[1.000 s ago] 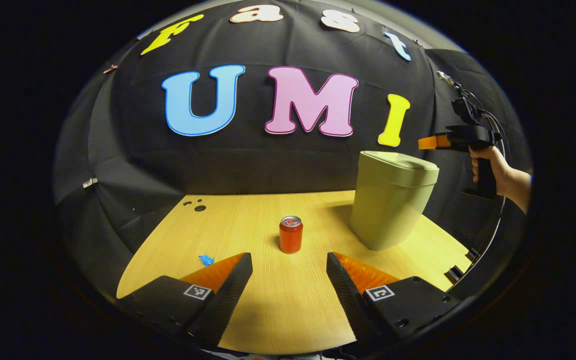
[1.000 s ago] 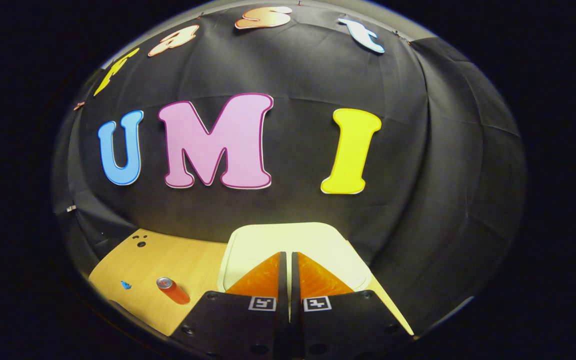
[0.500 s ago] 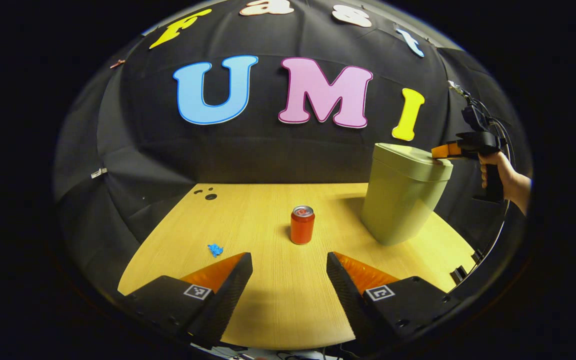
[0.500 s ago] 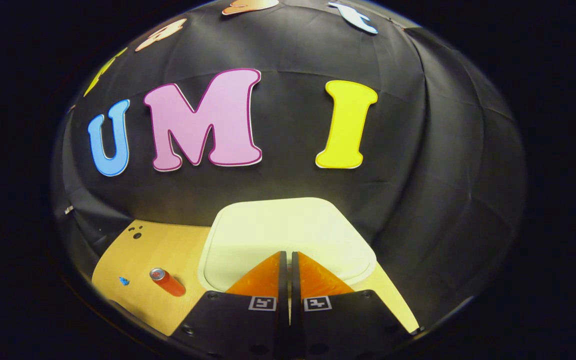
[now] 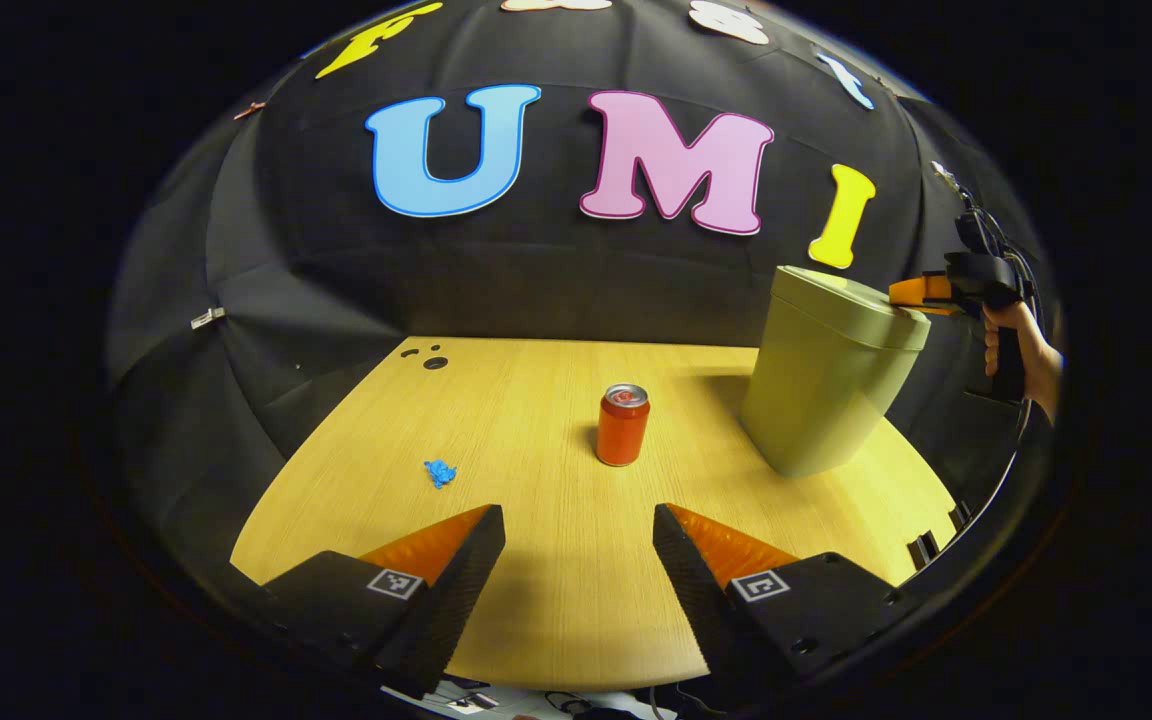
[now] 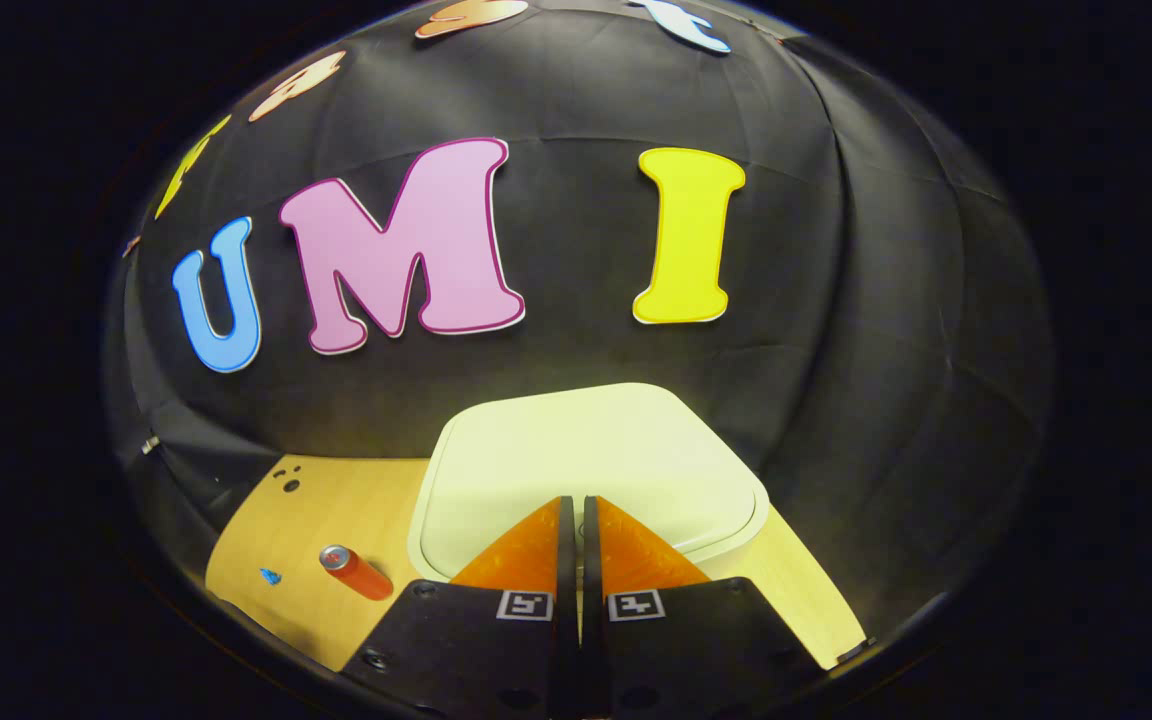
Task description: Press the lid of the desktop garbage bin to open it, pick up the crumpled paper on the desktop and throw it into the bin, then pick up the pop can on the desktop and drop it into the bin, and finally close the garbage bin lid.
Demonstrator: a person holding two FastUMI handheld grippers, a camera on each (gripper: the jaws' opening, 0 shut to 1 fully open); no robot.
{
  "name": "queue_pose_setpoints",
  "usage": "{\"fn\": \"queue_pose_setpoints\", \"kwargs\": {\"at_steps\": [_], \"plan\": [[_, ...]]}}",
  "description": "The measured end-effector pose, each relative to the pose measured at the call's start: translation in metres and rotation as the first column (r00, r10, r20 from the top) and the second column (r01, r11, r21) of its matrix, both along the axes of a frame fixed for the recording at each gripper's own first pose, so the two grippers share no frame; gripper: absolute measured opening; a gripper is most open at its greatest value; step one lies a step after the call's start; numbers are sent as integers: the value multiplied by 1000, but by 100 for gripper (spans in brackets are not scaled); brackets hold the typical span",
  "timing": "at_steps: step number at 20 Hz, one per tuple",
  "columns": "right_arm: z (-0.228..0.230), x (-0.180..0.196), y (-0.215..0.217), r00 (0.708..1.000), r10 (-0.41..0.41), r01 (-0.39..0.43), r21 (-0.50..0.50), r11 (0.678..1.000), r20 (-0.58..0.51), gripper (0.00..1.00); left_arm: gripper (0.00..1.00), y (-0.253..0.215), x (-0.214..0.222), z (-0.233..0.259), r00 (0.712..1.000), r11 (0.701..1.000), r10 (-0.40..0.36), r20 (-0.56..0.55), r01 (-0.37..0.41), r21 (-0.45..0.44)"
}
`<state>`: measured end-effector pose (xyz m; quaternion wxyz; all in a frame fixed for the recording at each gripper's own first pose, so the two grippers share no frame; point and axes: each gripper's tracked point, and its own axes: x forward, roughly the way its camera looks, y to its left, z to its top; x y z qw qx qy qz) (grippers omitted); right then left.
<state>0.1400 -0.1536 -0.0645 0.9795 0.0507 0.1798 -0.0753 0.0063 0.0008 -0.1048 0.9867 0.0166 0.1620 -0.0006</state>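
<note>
A pale green desktop bin (image 5: 826, 385) stands at the right of the wooden desk, its lid (image 6: 586, 465) down. My right gripper (image 6: 572, 505) is shut with nothing between its fingers, its tips resting on the near part of the lid; it also appears in the left gripper view (image 5: 911, 292), held by a hand (image 5: 1021, 350), at the lid's right edge. A red pop can (image 5: 622, 425) stands upright mid-desk. A small blue crumpled paper (image 5: 439, 472) lies to its left. My left gripper (image 5: 578, 525) is open above the desk's near edge, short of the can.
The wooden desk (image 5: 516, 400) has small dark holes (image 5: 428, 358) at its far left corner. Black cloth walls close in behind and on both sides. Cables hang near the right gripper's handle (image 5: 1011, 300).
The right gripper has come down from above the bin onto its lid. The left gripper's view has tilted down and drifted left, so the can and bin sit higher and farther right.
</note>
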Motion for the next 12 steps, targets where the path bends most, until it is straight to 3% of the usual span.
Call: {"fn": "queue_pose_setpoints", "kwargs": {"at_steps": [5,8,12], "plan": [[5,-4,-2,999,-40,39,22,999,32,5,96,2,4,-2,1000,1000,6,-12,-7,-30],[14,-12,-4,993,-105,107,-42,993,54,5,96,9,8,10,1000,999,20,23,-19,-44],[41,-29,20,990,-61,76,-117,990,127,5,96,22,8,14,999,999,30,40,-28,-43]]}}
